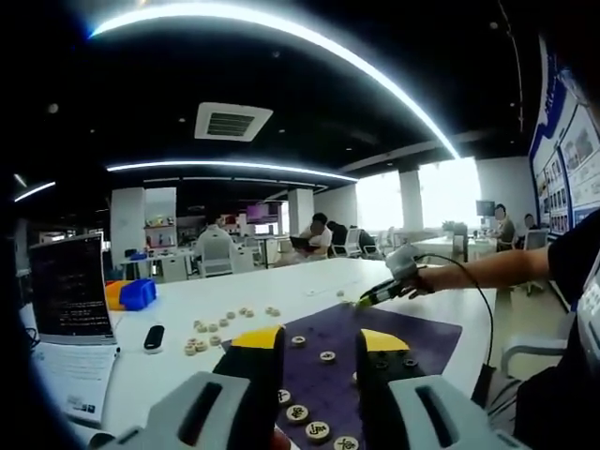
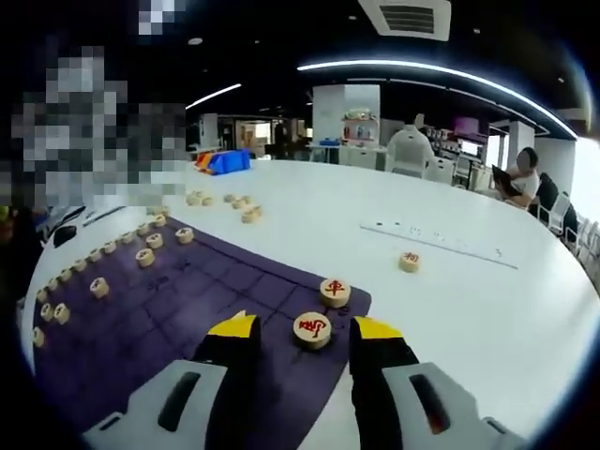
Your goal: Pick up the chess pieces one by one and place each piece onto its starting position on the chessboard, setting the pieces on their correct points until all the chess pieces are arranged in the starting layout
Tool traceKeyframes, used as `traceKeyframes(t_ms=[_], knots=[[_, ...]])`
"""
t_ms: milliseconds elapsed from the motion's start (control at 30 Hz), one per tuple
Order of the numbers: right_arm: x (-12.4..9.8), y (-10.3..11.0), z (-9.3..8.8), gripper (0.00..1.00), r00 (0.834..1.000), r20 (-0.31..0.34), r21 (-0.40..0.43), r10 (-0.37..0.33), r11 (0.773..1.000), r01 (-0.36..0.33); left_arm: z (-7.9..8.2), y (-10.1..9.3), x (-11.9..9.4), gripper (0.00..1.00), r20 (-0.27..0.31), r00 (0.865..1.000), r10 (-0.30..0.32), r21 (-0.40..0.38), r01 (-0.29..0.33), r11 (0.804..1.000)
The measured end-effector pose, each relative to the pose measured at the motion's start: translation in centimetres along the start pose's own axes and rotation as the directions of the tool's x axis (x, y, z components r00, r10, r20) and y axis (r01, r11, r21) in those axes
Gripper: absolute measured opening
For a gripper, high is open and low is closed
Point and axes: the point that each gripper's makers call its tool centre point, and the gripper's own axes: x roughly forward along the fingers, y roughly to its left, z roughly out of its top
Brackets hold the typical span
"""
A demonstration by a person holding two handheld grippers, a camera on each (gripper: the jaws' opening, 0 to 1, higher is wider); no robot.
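In the right gripper view, a round wooden piece with a red character (image 2: 312, 330) lies on the purple chessboard (image 2: 187, 309) near its corner. My right gripper (image 2: 305, 328) is open, its yellow-tipped jaws on either side of that piece without touching it. A second red-marked piece (image 2: 335, 292) lies just beyond it, and another piece (image 2: 409, 262) lies off the board on the white table. A row of pieces (image 2: 145, 255) lines the board's far left edge. My left gripper (image 1: 321, 342) hangs open over the chessboard (image 1: 422, 333), with placed pieces (image 1: 319, 431) below it. The right gripper (image 1: 394, 279) reaches in from the right.
Loose pieces (image 1: 220, 328) lie on the white table (image 1: 281, 281) left of the board, also seen as loose pieces (image 2: 246, 208). A laptop (image 1: 70, 291), a black device (image 1: 155, 337) and a blue bin (image 1: 138, 293) stand at the left. A white strip (image 2: 441, 239) lies past the board. People sit in the background.
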Motion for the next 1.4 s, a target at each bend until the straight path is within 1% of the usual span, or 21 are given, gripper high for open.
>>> traceKeyframes(t_ms=[233, 300, 333, 367, 433, 533, 667, 800, 933, 1033, 1100, 1167, 1200, 1233, 1267, 1333, 1400], knots=[[-2.3, 1.3, 0.3, 0.39, 0.999, 0.04, -0.024, 0.019, 1.0, -0.018, 0.1, 0.0, -0.2, 0.32, 0.004, 1.0, 0.003, 0.0, -0.003, 1.0], [-3.4, 2.2, 0.0, 0.39, 0.998, 0.057, -0.027, 0.024, 0.999, -0.023, 0.1, 0.0, -0.1, 0.32, 0.003, 1.0, 0.002, 0.0, -0.002, 1.0], [-3.4, 1.9, 0.0, 0.38, 0.998, 0.068, -0.029, 0.018, 0.999, -0.016, 0.1, 0.0, -0.1, 0.32, 0.003, 1.0, 0.001, 0.001, -0.001, 1.0], [-3.7, 2.0, -0.1, 0.38, 0.997, 0.074, -0.04, 0.01, 0.999, -0.007, 0.1, -0.1, -0.1, 0.32, 0.003, 1.0, -0.001, 0.002, 0.001, 1.0], [-4.5, 3.0, -0.6, 0.37, 0.997, 0.081, -0.056, 0.006, 0.998, -0.002, 0.2, -0.1, -0.1, 0.32, 0.007, 1.0, -0.004, 0.002, 0.004, 1.0], [-5.6, 4.4, -0.3, 0.37, 0.99, 0.136, -0.013, 0.023, 1.0, -0.021, 0.2, -0.1, -0.2, 0.32, 0.006, 1.0, -0.002, 0.002, 0.002, 1.0], [-6.9, 5.2, -0.4, 0.37, 0.987, 0.161, 0.006, 0.025, 1.0, -0.027, 0.3, -0.1, -0.3, 0.32, 0.011, 1.0, -0.001, 0.001, 0.001, 1.0], [-7.7, 5.4, 0.2, 0.37, 0.984, 0.176, 0.018, 0.01, 1.0, -0.014, 0.4, -0.1, -0.3, 0.32, 0.012, 1.0, -0.002, 0.002, 0.002, 1.0], [-7.7, 4.4, 1.2, 0.37, 0.982, 0.189, -0.001, -0.016, 1.0, 0.017, 0.4, -0.3, -0.2, 0.32, 0.011, 1.0, -0.006, 0.003, 0.006, 1.0], [-6.9, 2.6, 1.4, 0.37, 0.982, 0.179, -0.018, -0.067, 0.997, 0.071, 0.4, -0.3, -0.2, 0.32, 0.01, 1.0, -0.007, 0.005, 0.007, 1.0], [-6.2, 1.0, 1.2, 0.37, 0.981, 0.162, -0.013, -0.109, 0.994, 0.112, 0.5, -0.3, -0.3, 0.32, 0.013, 1.0, -0.005, 0.005, 0.005, 1.0], [-5.5, -0.3, 1.2, 0.37, 0.979, 0.15, -0.011, -0.136, 0.99, 0.139, 0.7, -0.4, -0.4, 0.32, 0.019, 1.0, -0.005, 0.007, 0.005, 1.0], [-5.0, -1.2, 1.2, 0.37, 0.978, 0.14, -0.005, -0.154, 0.988, 0.157, 0.7, -0.4, -0.5, 0.32, 0.02, 1.0, -0.005, 0.006, 0.005, 1.0], [-4.8, -1.7, 1.2, 0.36, 0.977, 0.138, 0.003, -0.163, 0.987, 0.164, 0.8, -0.3, -0.5, 0.32, 0.021, 1.0, -0.004, 0.007, 0.004, 1.0], [-4.4, -2.4, 1.1, 0.36, 0.975, 0.132, 0.034, -0.181, 0.983, 0.178, 0.8, -0.3, -0.6, 0.32, 0.02, 1.0, -0.003, 0.009, 0.003, 1.0], [-3.5, -3.4, 1.2, 0.35, 0.974, 0.12, 0.068, -0.193, 0.98, 0.185, 0.8, -0.3, -0.7, 0.32, 0.022, 1.0, -0.002, 0.009, 0.002, 1.0], [-2.8, -4.1, 1.1, 0.35, 0.972, 0.109, 0.072, -0.207, 0.977, 0.2, 0.8, -0.3, -0.7, 0.32, 0.023, 1.0, -0.001, 0.009, 0.001, 1.0]])
